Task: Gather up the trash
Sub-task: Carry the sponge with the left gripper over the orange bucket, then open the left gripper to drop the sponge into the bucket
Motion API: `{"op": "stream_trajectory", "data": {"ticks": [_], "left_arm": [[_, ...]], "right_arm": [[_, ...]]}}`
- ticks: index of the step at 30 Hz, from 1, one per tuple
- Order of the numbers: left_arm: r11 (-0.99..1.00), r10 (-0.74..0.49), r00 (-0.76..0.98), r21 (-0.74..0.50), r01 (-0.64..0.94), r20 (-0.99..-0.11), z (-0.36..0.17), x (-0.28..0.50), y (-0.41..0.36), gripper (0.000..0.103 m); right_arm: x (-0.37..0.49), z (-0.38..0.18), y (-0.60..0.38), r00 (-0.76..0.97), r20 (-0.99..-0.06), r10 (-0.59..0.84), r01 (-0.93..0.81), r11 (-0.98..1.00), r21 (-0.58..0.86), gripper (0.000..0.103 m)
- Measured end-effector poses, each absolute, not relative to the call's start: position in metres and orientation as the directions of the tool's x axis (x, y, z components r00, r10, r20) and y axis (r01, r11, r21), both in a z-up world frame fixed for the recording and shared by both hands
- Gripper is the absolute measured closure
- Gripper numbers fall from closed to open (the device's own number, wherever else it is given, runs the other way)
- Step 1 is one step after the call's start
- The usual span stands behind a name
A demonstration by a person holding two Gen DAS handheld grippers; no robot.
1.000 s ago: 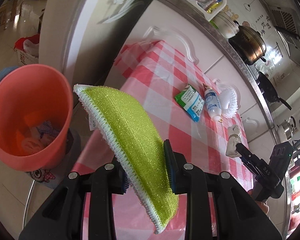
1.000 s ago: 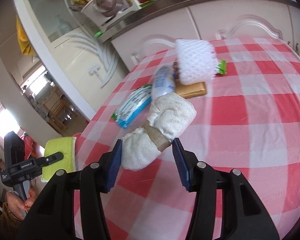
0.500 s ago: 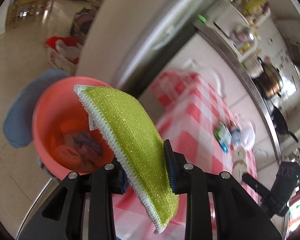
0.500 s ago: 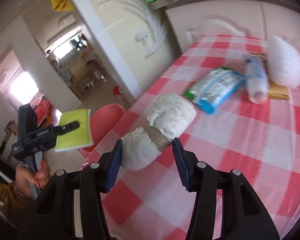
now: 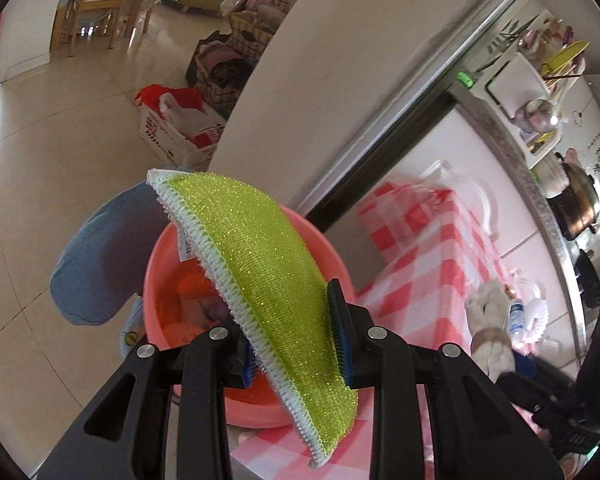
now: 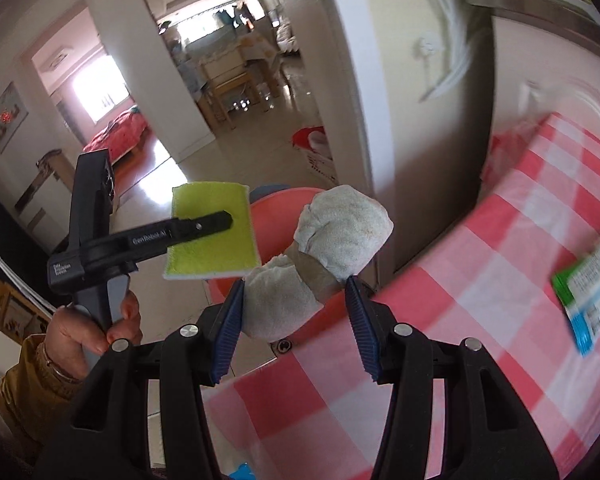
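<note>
Both loads (image 5: pixel 268 280) now over bucket (image 5: pixel 332 256)

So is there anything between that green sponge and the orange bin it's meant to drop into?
Nothing visible. The left gripper holds the green sponge right over the orange bin, whose mouth is open with only earlier trash inside. The right gripper, clamped on the white wad, is alongside, not between the two.

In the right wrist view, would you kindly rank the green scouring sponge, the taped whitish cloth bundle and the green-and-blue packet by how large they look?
1. Taped whitish cloth bundle, though it sits nearest the camera, so its lead is unsure.
2. Green scouring sponge.
3. Green-and-blue packet, blurred, lying on the checked tablecloth.
</note>
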State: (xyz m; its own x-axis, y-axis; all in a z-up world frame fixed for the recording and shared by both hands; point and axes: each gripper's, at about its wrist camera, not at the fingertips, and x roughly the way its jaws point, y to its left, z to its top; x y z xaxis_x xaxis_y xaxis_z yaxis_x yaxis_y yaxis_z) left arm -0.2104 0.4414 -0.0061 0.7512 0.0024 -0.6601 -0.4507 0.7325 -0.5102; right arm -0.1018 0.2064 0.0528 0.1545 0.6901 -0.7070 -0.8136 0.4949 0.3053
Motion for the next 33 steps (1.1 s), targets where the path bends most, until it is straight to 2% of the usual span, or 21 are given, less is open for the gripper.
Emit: {"op": "stream_trajectory", "data": {"ticks": [12, 23, 26, 30, 32, 33], "left_arm": [[0.741, 0.023, 0.685, -0.447, -0.501, -0.729, -0.039, -0.199, 0.452, 0.072], [0.749, 0.029, 0.629, -0.400, -0.528, -0.777, -0.063, -0.184, 0.452, 0.070], [0.757, 0.034, 0.607, -0.376, -0.535, -0.794, -0.071, -0.181, 0.449, 0.062], [0.773, 0.047, 0.606, -0.355, -0.526, -0.794, -0.070, -0.181, 0.445, 0.026], [0.795, 0.078, 0.604, -0.316, -0.517, -0.793, -0.064, -0.181, 0.441, 0.022], [0.802, 0.094, 0.598, -0.295, -0.519, -0.796, -0.061, -0.181, 0.439, 0.016]], "right_arm": [[-0.086, 0.025, 0.271, 0.107, -0.760, 0.640, -0.850, 0.455, 0.263, 0.051], [-0.089, 0.013, 0.283, 0.116, -0.790, 0.602, -0.858, 0.461, 0.226, 0.048], [-0.084, 0.016, 0.272, 0.127, -0.775, 0.619, -0.835, 0.488, 0.254, 0.041], [-0.081, 0.024, 0.261, 0.162, -0.748, 0.643, -0.804, 0.526, 0.278, 0.020], [-0.078, 0.028, 0.246, 0.171, -0.730, 0.662, -0.781, 0.543, 0.309, 0.020], [-0.076, 0.029, 0.240, 0.177, -0.724, 0.666, -0.773, 0.550, 0.317, 0.020]]}}
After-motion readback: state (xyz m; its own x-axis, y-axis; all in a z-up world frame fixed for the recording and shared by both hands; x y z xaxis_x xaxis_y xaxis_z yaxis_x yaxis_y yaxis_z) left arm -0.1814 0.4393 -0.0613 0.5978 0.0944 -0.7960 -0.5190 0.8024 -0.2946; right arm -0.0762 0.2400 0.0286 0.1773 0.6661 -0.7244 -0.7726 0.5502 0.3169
